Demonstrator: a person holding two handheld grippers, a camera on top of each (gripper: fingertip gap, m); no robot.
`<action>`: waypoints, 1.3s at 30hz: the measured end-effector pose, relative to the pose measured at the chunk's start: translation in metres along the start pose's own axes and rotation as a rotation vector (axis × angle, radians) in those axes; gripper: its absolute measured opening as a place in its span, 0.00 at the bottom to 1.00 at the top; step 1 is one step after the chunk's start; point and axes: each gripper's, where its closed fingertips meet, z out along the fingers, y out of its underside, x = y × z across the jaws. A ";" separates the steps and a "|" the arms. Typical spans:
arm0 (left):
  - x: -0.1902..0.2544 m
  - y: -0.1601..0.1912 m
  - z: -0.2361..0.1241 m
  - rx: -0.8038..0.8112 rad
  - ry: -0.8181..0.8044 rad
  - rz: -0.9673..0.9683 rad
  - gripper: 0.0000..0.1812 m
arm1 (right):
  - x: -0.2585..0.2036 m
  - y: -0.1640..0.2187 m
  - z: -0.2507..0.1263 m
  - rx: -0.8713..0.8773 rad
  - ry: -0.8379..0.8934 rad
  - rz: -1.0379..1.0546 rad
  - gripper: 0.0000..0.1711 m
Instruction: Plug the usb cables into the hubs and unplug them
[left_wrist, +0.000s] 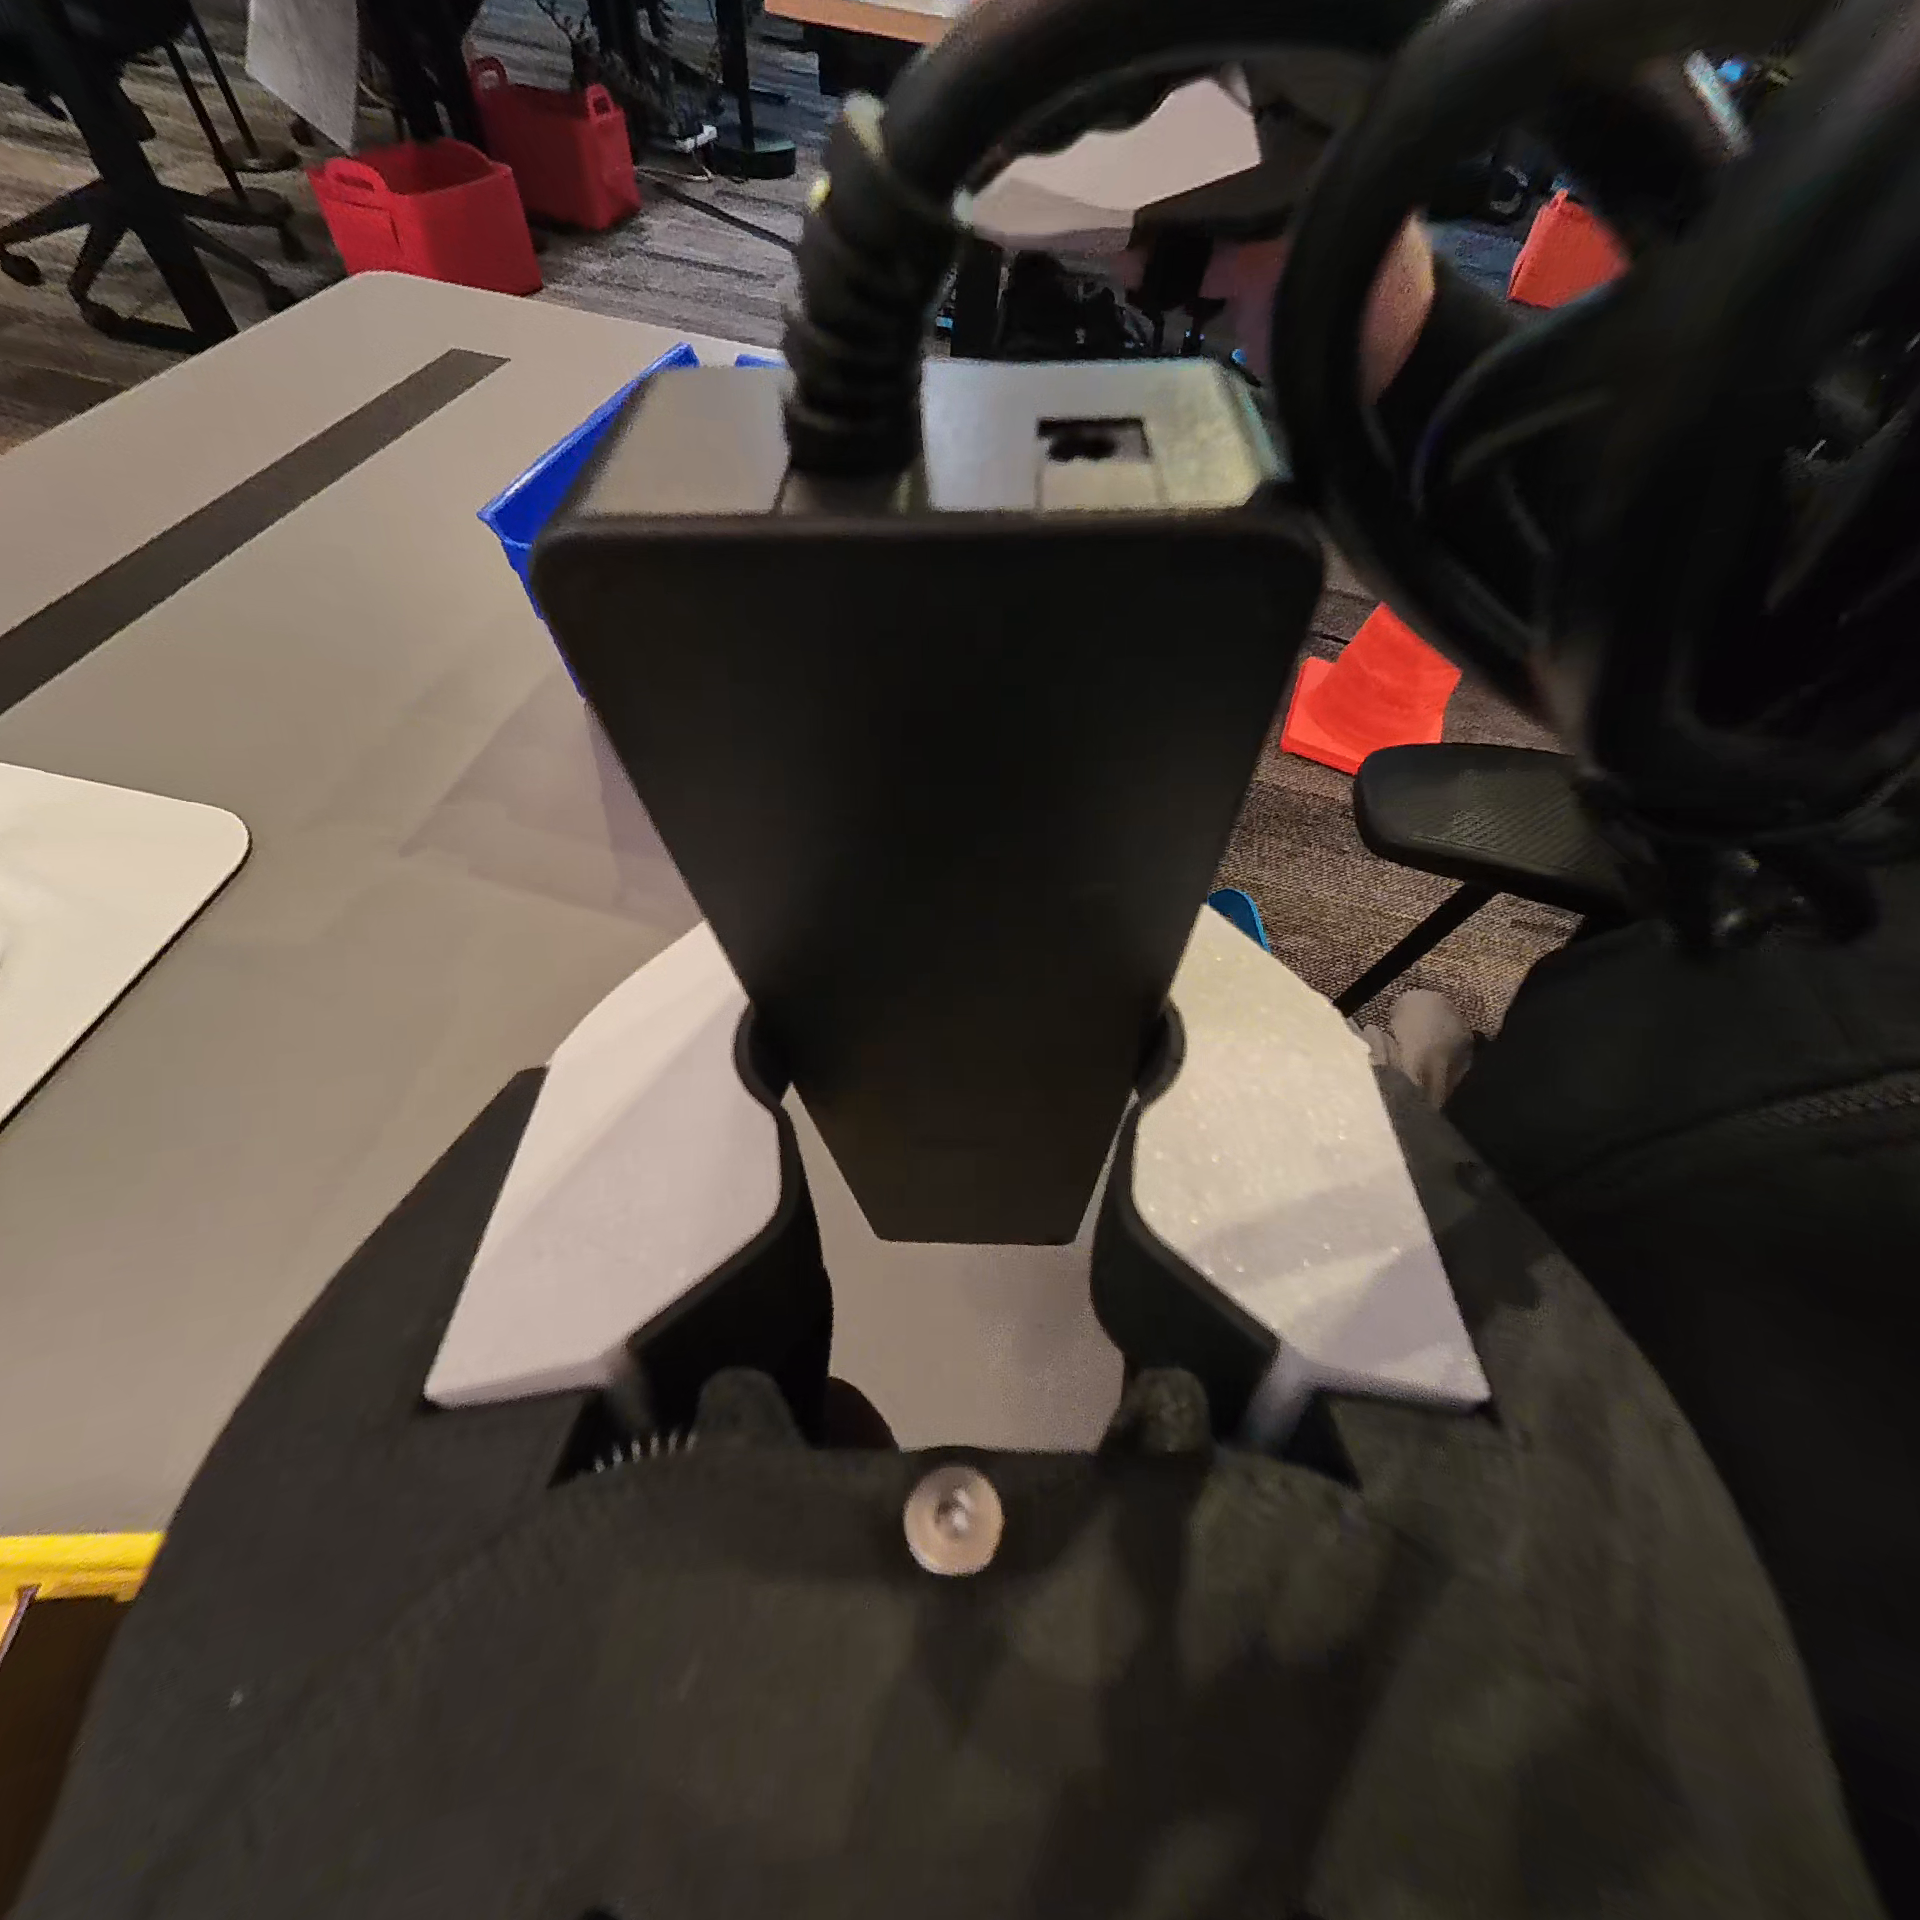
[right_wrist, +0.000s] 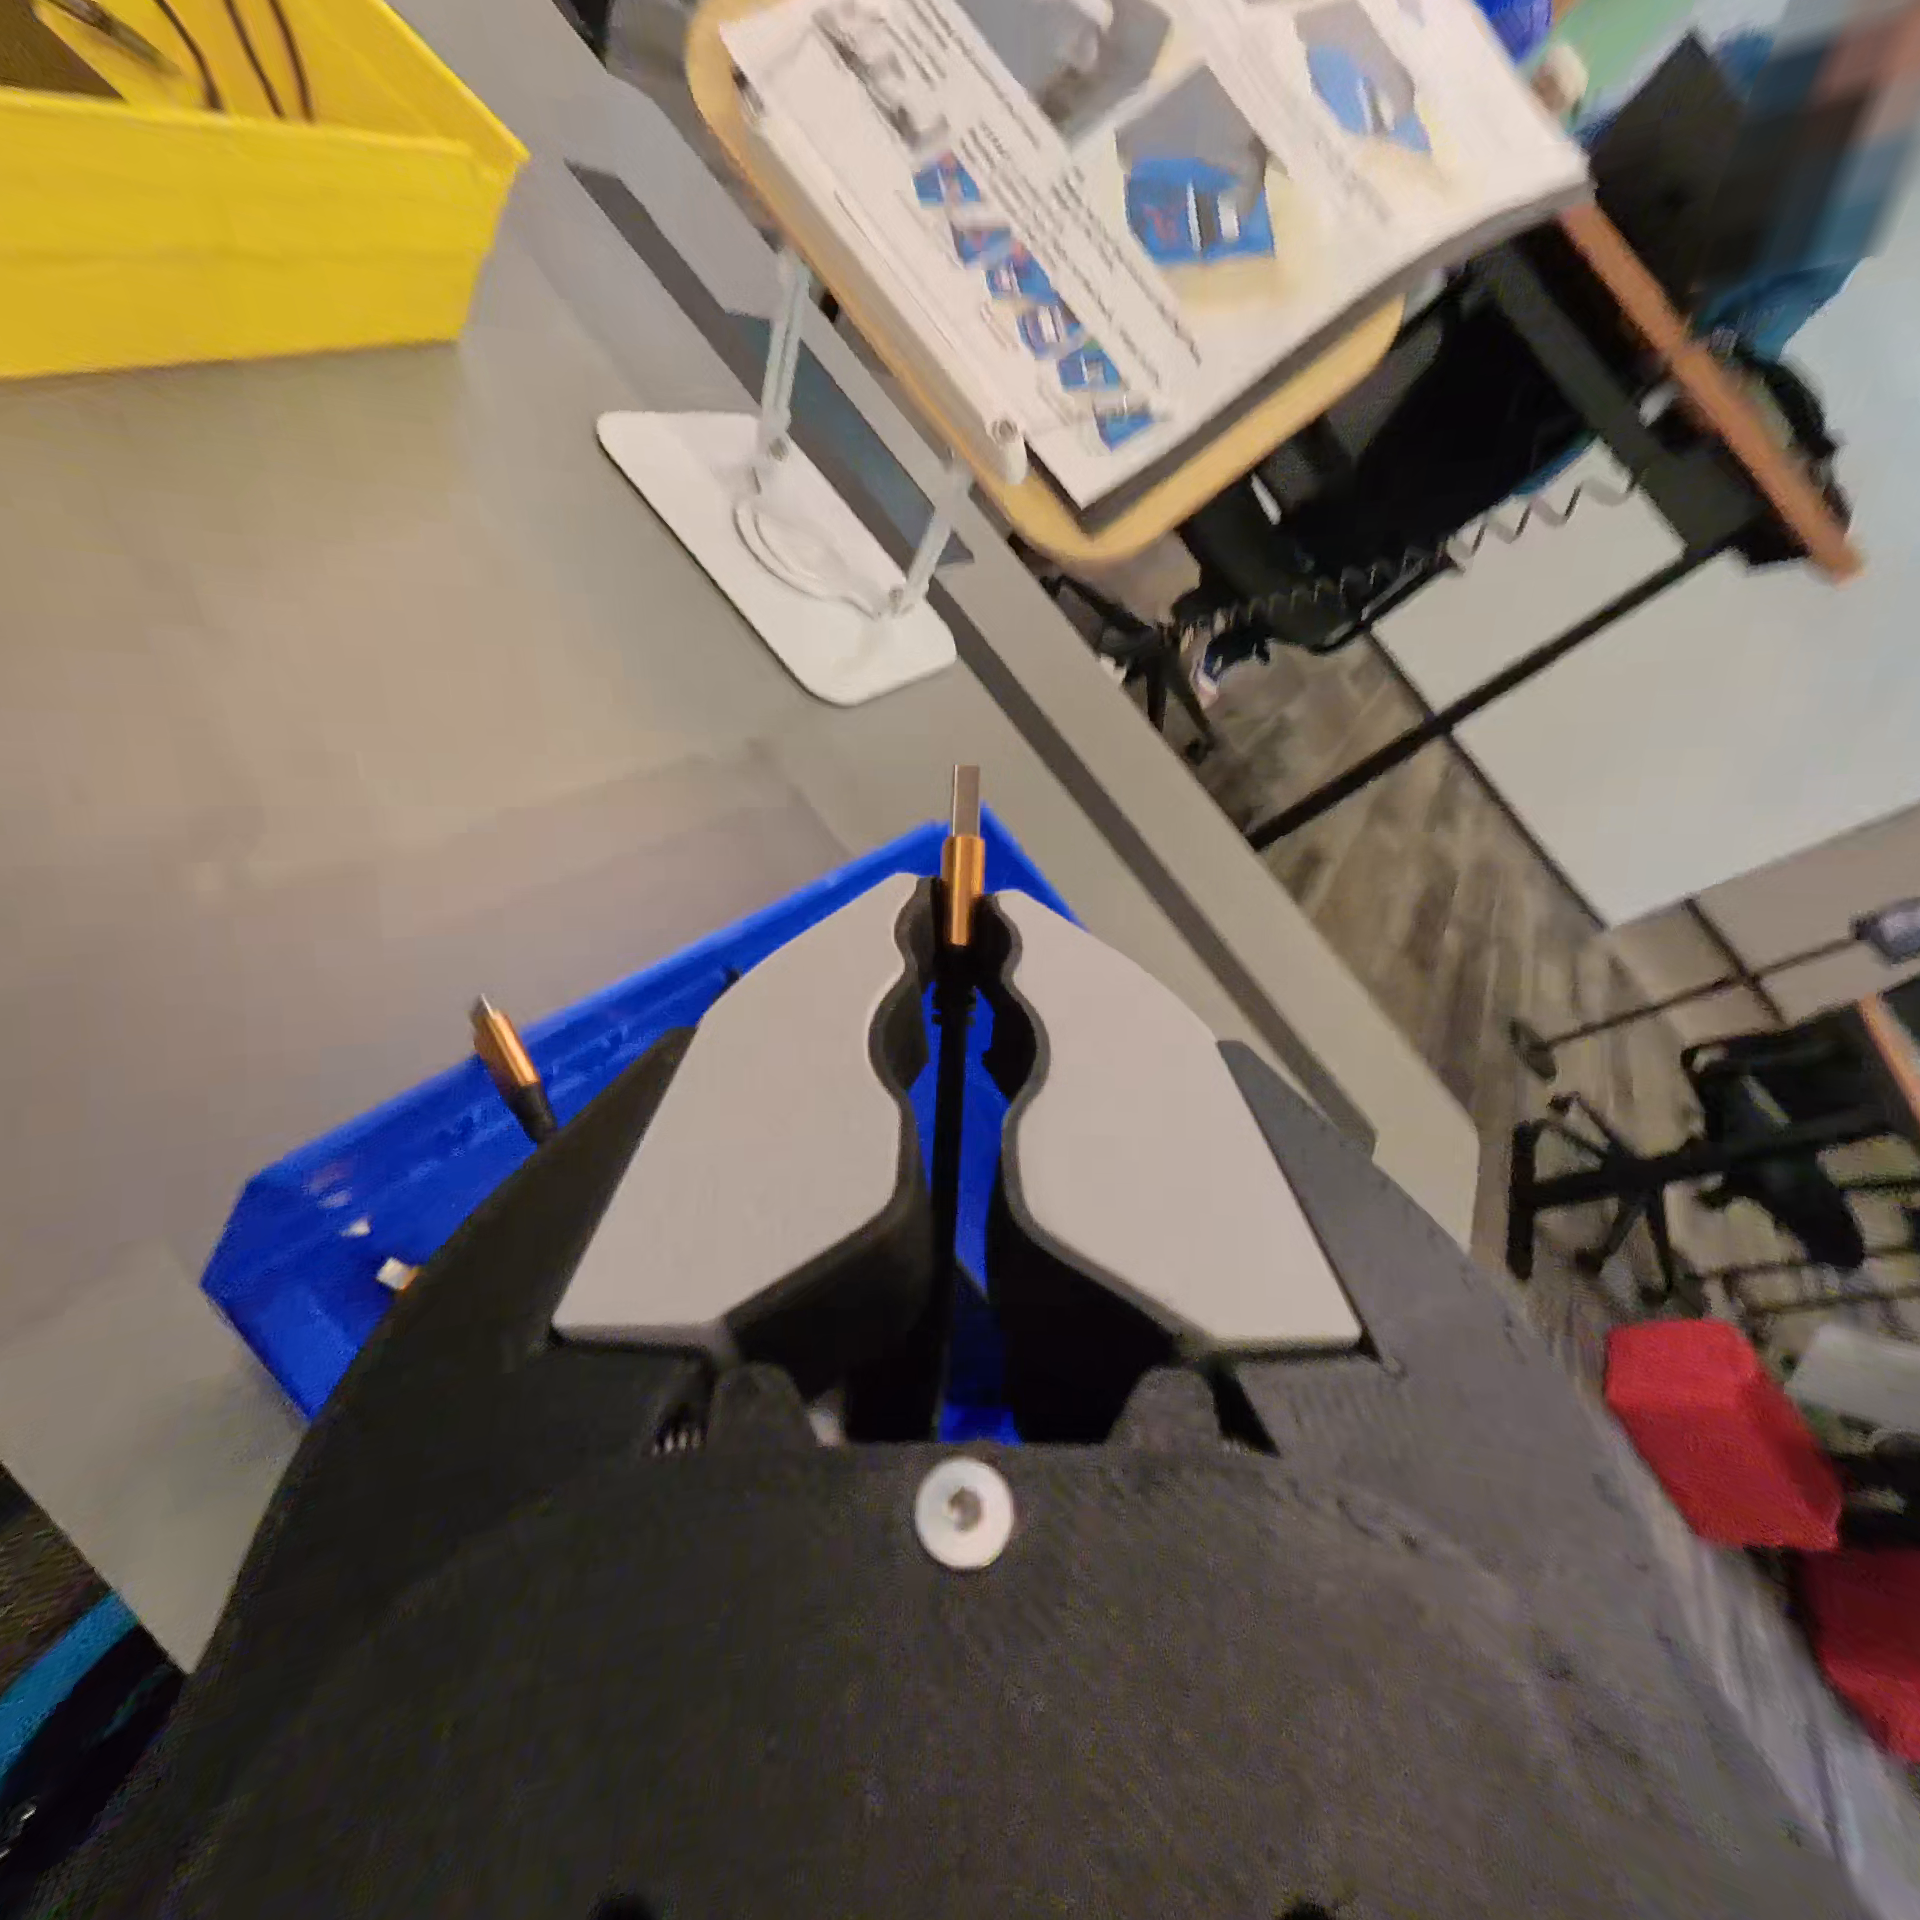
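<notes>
— Above the blue bin (right_wrist: 582, 1091), how far along are we?

— Midway, I judge. The right gripper (right_wrist: 961, 914) is clenched on a usb cable (right_wrist: 962, 894), orange collar and silver tip poking past its fingertips, not yet plugged.

— And the hub?

— The left gripper (left_wrist: 961, 1049) clamps the black hub (left_wrist: 925, 831) over the grey table (left_wrist: 312, 935); one black cord (left_wrist: 862, 343) sits in it, one port (left_wrist: 1093, 438) beside it open.

Soft, even indoor light; wide-angle warping, edges and backgrounds blurred.
</notes>
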 end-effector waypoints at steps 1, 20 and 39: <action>-0.001 0.002 0.001 -0.005 0.001 -0.004 0.35 | 0.001 0.013 0.003 -0.037 0.006 0.018 0.04; -0.015 0.016 0.003 -0.025 -0.016 -0.035 0.35 | -0.066 0.149 0.049 -0.530 -0.332 -0.010 0.26; 0.004 0.025 0.028 -0.116 -0.061 0.146 0.35 | -0.195 -0.180 0.038 0.277 -0.842 0.103 0.62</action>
